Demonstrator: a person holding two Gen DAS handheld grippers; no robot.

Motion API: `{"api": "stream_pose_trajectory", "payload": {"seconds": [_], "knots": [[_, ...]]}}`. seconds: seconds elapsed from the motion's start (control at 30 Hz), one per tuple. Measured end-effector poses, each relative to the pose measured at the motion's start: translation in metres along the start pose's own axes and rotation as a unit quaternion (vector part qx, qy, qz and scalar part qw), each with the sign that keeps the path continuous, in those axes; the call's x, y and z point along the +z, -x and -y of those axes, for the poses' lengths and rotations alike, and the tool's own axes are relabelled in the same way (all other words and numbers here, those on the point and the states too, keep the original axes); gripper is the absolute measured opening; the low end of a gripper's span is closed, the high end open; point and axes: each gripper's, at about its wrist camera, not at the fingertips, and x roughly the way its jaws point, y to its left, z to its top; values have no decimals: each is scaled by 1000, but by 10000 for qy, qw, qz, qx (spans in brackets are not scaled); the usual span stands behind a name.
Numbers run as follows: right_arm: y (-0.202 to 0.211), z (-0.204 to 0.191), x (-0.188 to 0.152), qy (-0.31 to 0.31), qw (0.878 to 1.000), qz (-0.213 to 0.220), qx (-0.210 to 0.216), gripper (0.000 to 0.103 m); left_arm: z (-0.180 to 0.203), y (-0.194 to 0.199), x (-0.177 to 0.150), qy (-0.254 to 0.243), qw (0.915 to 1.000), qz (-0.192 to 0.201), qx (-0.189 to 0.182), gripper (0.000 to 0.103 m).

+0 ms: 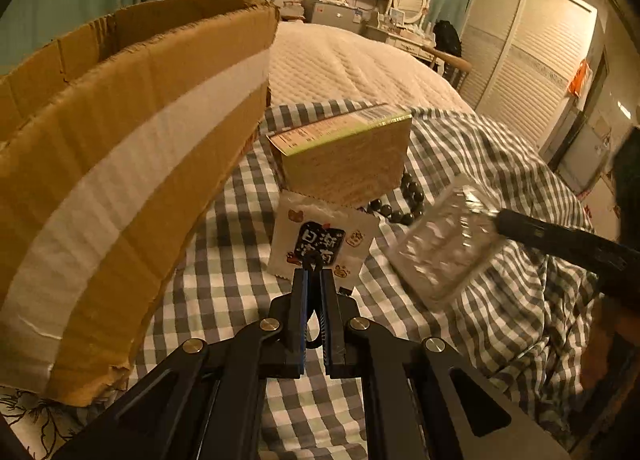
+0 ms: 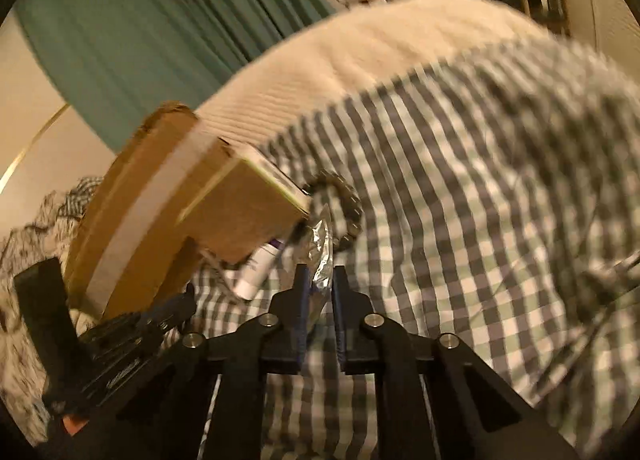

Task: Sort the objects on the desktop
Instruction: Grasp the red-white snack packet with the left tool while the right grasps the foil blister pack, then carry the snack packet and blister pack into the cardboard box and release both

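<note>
My cardboard carton (image 1: 120, 164) fills the 9 to 11 o'clock side of the left view, its open top well above the checked cloth (image 1: 460, 164). Risk: a carried item strikes the tall wall and drops outside.

The small printed box (image 1: 344, 156) stands at 12 o'clock, touching the carton's corner, with the bead bracelet (image 1: 404, 200) just behind it at 1 o'clock. Risk: a sideways sweep topples the box onto the beads.

My right gripper (image 2: 319, 280) is closed on the edge of the foil blister pack (image 1: 444, 248). The pinch is shallow and the foil slick, so the pack may pivot or slip.

My left gripper (image 1: 313, 272) is fully closed, apparently pinching a thin dark loop (image 1: 313, 334). The white sachet (image 1: 320, 238) lies beneath its tips at 12 o'clock; lowering them may snag it.
</note>
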Motion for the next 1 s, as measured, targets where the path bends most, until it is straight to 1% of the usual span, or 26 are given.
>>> {"api": "stream_pose_trajectory", "payload": {"seconds": [0.1, 0.2, 0.27, 0.37, 0.47, 0.53, 0.6, 0.63, 0.7, 0.8, 0.83, 0.93, 1.0], "knots": [[26, -24, -5, 544, 9980, 170, -261, 7, -3, 4, 2, 49, 10000, 70, -17, 6], [44, -38, -8, 1067, 9924, 95, -610, 7, -5, 6, 3, 103, 9999, 118, -28, 6], [48, -44, -15, 1231, 9901, -20, -675, 7, -5, 6, 4, 122, 9999, 102, -39, 6], [35, -42, -23, 1229, 9890, -158, -807, 7, -5, 5, 4, 129, 9999, 81, -27, 6], [16, -36, -23, 1033, 9909, -229, -830, 9, -5, 4, 3, 130, 9999, 86, -14, 6], [-4, -30, -23, 971, 9904, -417, -894, 9, -5, 3, 3, 116, 9999, 72, 0, 6], [-22, -28, -27, 920, 9905, -596, -826, 8, -4, 3, 3, 94, 9999, 47, -3, 6], [-28, -29, -29, 923, 9902, -613, -848, 7, -4, 3, 3, 84, 9999, 60, -13, 6], [-27, -33, -32, 1037, 9887, -541, -941, 7, -2, 6, 4, 56, 9999, 112, -55, 6], [-7, -41, -29, 1135, 9893, -275, -880, 7, 2, 14, 8, 11, 9993, 277, -232, 6], [2, -44, -27, 1151, 9895, -171, -860, 7, 3, 20, 9, -1, 9988, 389, -282, 6], [25, -54, -22, 1203, 9894, 58, -809, 7, 6, 43, 17, 35, 9955, 731, -605, 6], [39, -64, -17, 1249, 9893, 212, -722, 7, 5, 66, 25, 92, 9910, 1066, -804, 6]]}}
